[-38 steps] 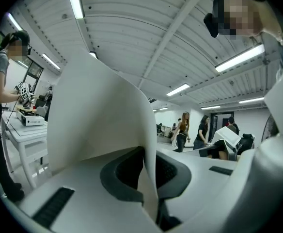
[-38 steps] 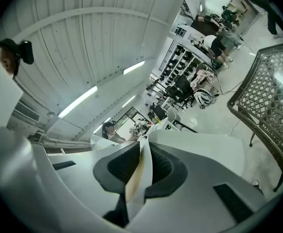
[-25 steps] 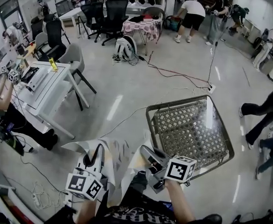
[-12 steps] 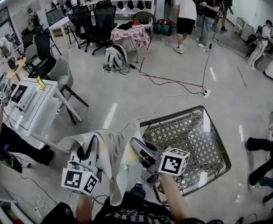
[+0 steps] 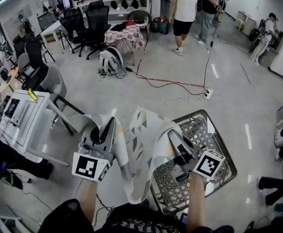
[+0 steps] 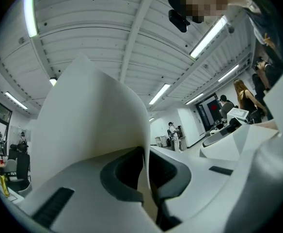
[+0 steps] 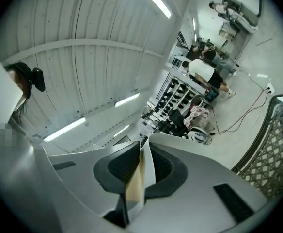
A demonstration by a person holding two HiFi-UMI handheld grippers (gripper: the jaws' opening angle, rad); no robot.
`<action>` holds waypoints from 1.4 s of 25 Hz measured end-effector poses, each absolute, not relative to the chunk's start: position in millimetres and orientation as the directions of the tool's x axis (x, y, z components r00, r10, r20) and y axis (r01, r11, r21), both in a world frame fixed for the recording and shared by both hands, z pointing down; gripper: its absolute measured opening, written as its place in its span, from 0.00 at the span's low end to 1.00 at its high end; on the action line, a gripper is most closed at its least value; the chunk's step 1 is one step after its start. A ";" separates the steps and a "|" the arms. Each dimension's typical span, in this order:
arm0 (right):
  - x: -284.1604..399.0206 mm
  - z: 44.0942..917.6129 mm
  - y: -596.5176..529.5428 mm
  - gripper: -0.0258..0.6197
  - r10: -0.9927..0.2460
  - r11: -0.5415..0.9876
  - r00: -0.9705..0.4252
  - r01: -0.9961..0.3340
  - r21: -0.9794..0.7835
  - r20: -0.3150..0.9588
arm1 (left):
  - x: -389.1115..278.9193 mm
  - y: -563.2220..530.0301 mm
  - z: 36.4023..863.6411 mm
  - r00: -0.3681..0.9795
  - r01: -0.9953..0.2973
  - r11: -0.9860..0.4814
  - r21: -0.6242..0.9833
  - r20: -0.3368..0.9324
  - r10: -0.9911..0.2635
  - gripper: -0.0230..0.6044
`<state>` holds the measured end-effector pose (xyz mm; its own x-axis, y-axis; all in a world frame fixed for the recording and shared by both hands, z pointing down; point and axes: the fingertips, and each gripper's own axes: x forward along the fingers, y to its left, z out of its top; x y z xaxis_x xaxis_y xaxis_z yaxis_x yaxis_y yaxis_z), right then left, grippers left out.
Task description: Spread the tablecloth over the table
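Note:
A pale tablecloth (image 5: 144,149) with small dark triangles hangs bunched between my two grippers, its lower folds draped in front of me. My left gripper (image 5: 110,123) is shut on one edge of it; in the left gripper view the cloth (image 6: 93,125) rises as a big white fold out of the shut left gripper (image 6: 146,171). My right gripper (image 5: 173,135) is shut on another edge, above the near left part of the metal mesh table (image 5: 216,147). In the right gripper view a thin strip of cloth (image 7: 146,166) is pinched in the right gripper (image 7: 140,174).
A white desk (image 5: 23,115) with a grey chair (image 5: 54,89) stands to the left. Cables (image 5: 170,84) and a backpack (image 5: 110,62) lie on the floor ahead. Office chairs (image 5: 90,23), a small covered table (image 5: 124,33) and standing people (image 5: 184,6) are at the back.
Both grippers have risen and moved forward with the cloth. The right one now hangs over the mesh table, and the cloth has spread wider between them.

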<state>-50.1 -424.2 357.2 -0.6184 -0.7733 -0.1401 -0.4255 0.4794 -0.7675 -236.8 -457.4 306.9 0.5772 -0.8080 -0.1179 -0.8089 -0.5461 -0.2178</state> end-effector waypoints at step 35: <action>454.0 369.3 -429.8 0.08 -0.963 0.268 -0.181 -0.555 -0.788 -0.200 | 124.9 -591.9 302.1 0.671 -0.679 -0.668 -0.303 0.113 -0.733 0.11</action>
